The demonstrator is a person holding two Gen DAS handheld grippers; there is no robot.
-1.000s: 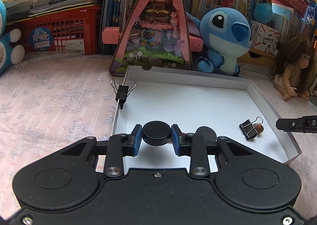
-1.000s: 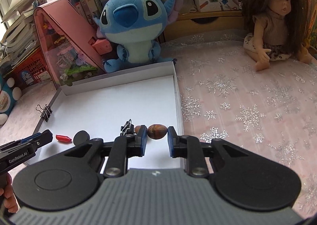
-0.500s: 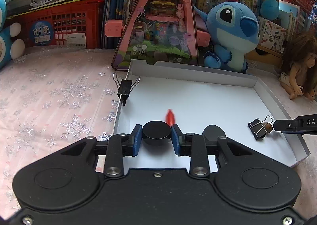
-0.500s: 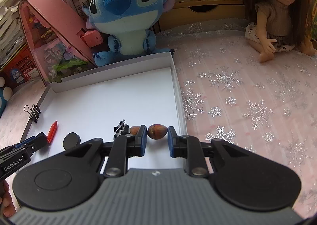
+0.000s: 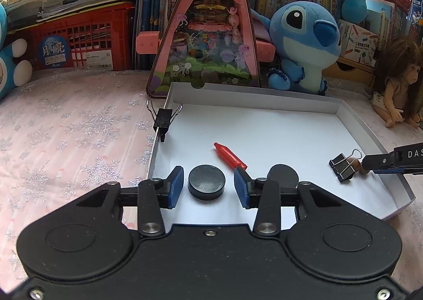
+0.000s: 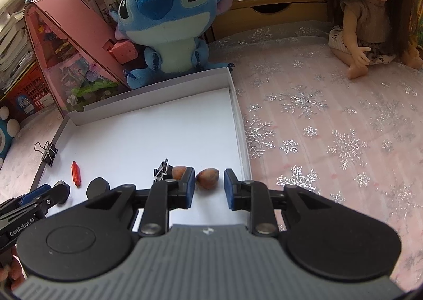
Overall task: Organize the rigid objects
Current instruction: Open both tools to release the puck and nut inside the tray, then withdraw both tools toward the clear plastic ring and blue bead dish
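Both grippers' jaws just parted, left gripper (image 5: 208, 188) around disc (image 5: 206, 185), right gripper (image 6: 210, 187) around nut (image 6: 207, 178).

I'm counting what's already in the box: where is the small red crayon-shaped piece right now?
The small red crayon-shaped piece lies on the floor of the shallow white cardboard box, near its left side, just beyond the two flat black discs.

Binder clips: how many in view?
2. One binder clip is clamped on the white tray at its left wall. The other binder clip lies inside near the right wall, beside a nut. None seem hidden.
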